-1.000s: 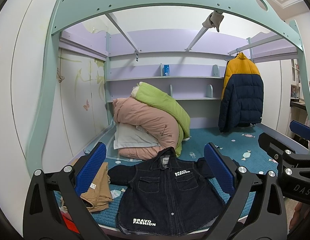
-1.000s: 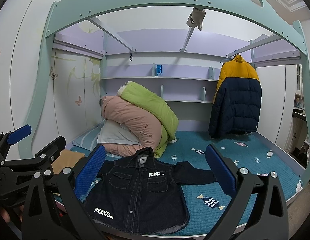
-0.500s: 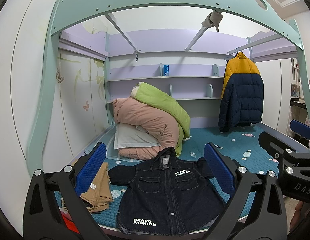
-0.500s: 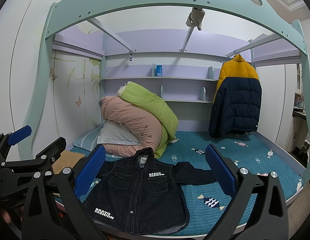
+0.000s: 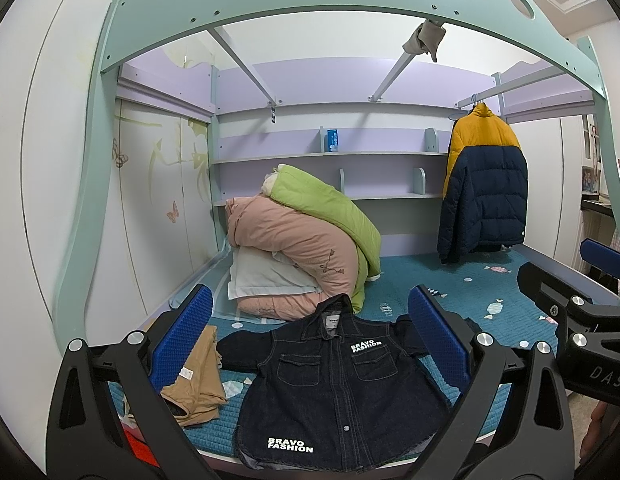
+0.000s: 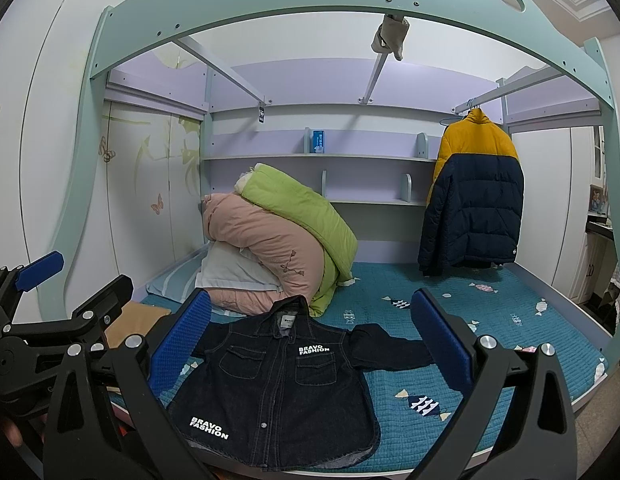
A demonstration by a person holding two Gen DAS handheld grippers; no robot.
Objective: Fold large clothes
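Both the left gripper [image 5: 310, 344] and right gripper [image 6: 310, 344] are still hovering released and empty, nothing shifting, above the dark denim jacket [image 5: 334, 384] lying unfolded before the pink quilt [image 5: 286, 248], folding not begun.

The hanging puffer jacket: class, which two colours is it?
The puffer jacket is yellow on top and navy below, clearest in the right wrist view.

Left gripper [image 5: 310, 340] held level, jaws spread wide and empty, right gripper [image 6: 310, 340] alongside, jaws likewise wide apart, empty
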